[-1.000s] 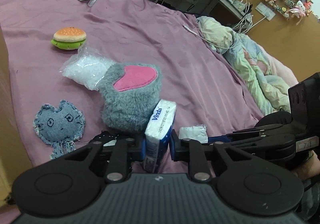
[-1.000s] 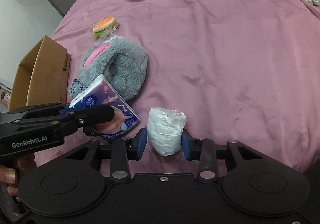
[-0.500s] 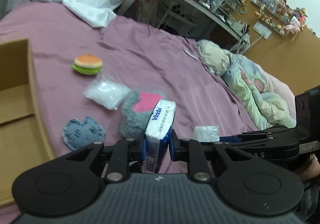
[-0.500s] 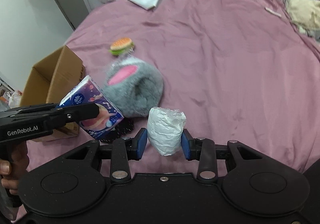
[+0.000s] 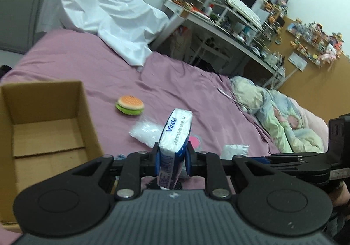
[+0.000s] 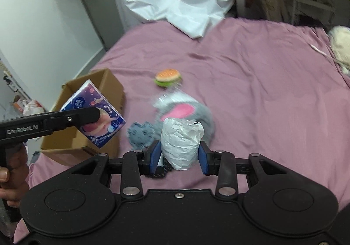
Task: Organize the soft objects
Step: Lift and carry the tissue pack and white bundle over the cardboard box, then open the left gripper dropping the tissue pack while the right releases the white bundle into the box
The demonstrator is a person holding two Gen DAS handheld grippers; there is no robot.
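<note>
My left gripper [image 5: 171, 158] is shut on a blue and white Vinda tissue pack [image 5: 175, 135], lifted above the purple bedsheet [image 5: 179, 83] beside an open cardboard box [image 5: 43, 126]. In the right wrist view the same tissue pack [image 6: 96, 113] hangs in front of the box [image 6: 111, 83]. My right gripper [image 6: 178, 157] is shut on a crumpled white packet [image 6: 182, 142], held above the grey plush slipper [image 6: 192, 109] with its pink lining. On the sheet lie a plush burger [image 5: 130, 104], a clear bag of white beads [image 5: 146, 131] and a denim patch toy [image 6: 140, 133].
A white sheet [image 5: 109, 17] is heaped at the far end of the bed. A rumpled pastel quilt [image 5: 280, 118] lies along the right side. A cluttered desk [image 5: 221, 26] stands beyond the bed. A hand [image 6: 11, 177] holds the left gripper's handle.
Both grippers have risen with their loads. The left one has swung towards the cardboard box, which now fills the left of its view. The slipper has dropped behind the fingers.
</note>
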